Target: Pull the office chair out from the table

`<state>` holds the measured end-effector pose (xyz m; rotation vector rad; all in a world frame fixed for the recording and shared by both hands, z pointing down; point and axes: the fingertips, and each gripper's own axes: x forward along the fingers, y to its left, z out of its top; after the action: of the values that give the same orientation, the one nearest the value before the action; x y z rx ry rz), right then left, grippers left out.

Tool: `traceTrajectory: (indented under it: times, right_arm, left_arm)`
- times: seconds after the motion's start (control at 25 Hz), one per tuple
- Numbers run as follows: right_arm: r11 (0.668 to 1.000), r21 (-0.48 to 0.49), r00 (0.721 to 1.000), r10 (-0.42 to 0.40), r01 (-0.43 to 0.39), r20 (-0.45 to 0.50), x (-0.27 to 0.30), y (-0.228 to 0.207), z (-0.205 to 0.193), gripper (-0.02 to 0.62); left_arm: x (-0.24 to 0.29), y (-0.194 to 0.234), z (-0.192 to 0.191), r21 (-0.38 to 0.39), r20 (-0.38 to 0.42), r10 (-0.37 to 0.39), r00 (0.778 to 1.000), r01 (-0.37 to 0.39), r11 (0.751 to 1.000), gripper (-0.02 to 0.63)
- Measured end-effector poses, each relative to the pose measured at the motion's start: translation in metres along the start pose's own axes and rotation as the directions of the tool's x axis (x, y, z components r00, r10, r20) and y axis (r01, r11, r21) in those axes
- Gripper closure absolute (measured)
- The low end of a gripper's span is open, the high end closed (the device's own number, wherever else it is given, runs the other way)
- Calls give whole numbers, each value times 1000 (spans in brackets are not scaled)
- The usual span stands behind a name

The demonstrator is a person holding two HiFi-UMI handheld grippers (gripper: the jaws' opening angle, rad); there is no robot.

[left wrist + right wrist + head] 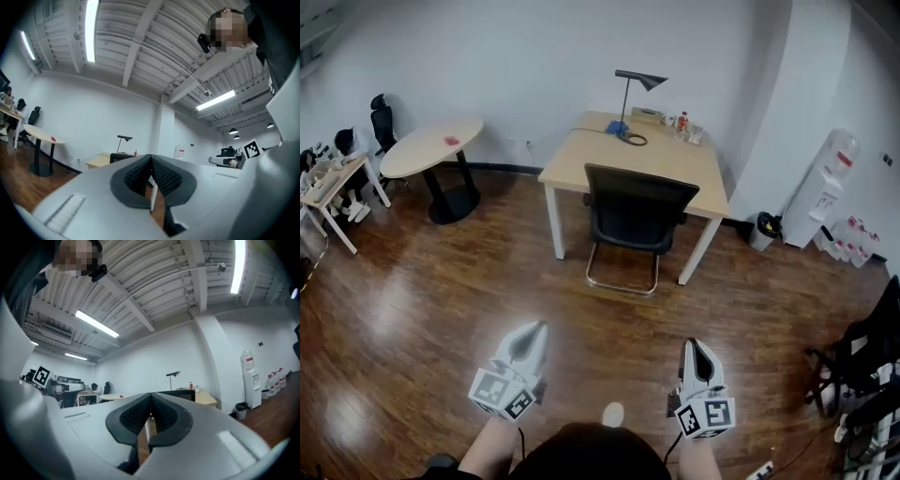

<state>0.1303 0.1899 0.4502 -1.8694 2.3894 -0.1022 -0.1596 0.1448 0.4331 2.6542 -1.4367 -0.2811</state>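
A black office chair (636,217) with a chrome sled base stands pushed in at the near side of a light wooden table (619,155). My left gripper (534,327) and right gripper (691,345) hang side by side over the wooden floor, well short of the chair, both pointing at it. Each is shut with nothing between its pads. In the left gripper view the closed left gripper (151,157) lines up with the chair back (123,158). The right gripper (150,395) likewise covers most of the chair (180,393) in its own view.
A black desk lamp (633,94), bottles and a blue object stand on the table's far edge. A round table (431,148) is at the left, a water dispenser (823,187) and bin (763,230) at the right. Chairs and gear crowd the right edge (862,361).
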Motion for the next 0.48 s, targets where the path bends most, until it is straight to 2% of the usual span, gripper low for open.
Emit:
traceTrajectory:
  times: [0.2,0.48]
  right_arm:
    - [1000,17,1000,8,-8,-5,25,-43,1,583]
    - [1000,29,999,9,-8,-39,52,-88,-9,583]
  left_arm:
    - [56,-6,-9,7,-1,9,1000,-9,1000,604]
    - [102,-18,-24,11,-29,8,1000,-7,1000,604]
